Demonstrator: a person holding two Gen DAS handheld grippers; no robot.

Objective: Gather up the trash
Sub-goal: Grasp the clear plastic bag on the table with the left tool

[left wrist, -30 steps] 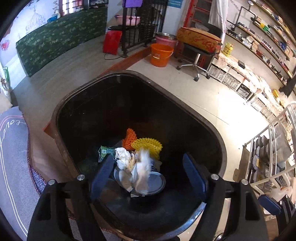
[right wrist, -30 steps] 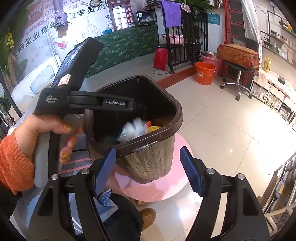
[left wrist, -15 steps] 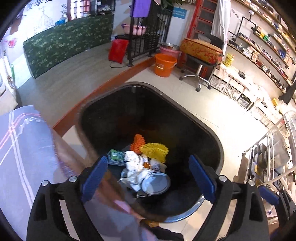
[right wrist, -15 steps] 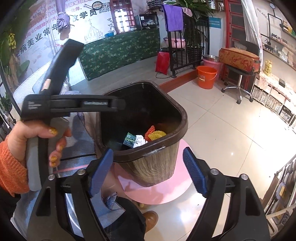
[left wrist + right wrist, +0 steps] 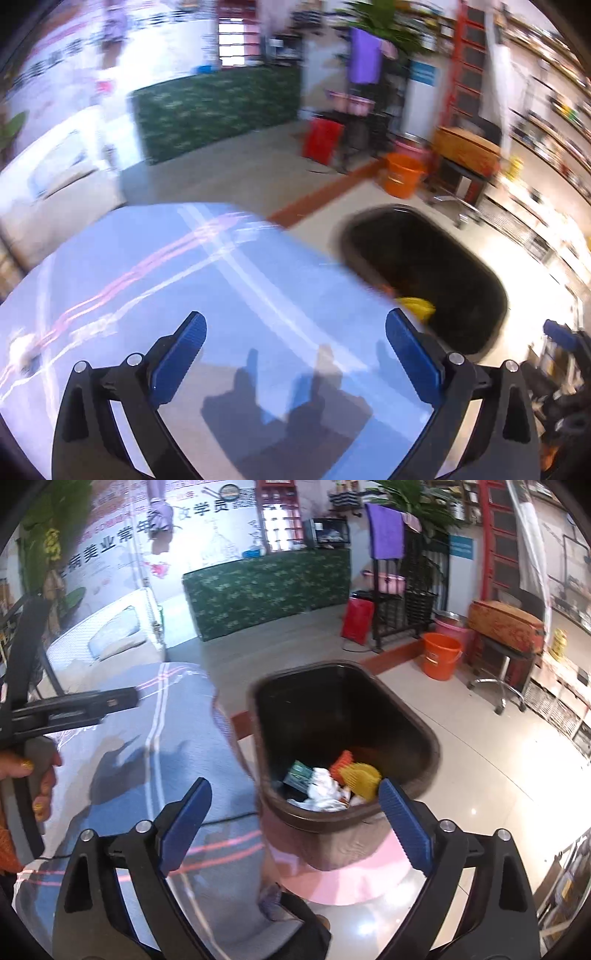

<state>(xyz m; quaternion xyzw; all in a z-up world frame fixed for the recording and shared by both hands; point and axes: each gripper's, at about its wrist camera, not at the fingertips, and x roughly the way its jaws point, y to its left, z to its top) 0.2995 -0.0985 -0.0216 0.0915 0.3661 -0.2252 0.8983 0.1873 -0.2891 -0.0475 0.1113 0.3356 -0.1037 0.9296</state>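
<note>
Over grey cloth (image 5: 258,295) beside bin (image 5: 424,738), both tongs (image 5: 293,347) (image 5: 293,808) wide, empty; no legible labels.

The wall banner (image 5: 122,542) in the right wrist view carries Chinese characters "美业常年" and "学员".

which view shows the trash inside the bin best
The right wrist view: the trash bin sits sharp, with its white, green, orange and yellow trash visible. The left wrist view is blurred; only a yellow scrap shows.
</note>
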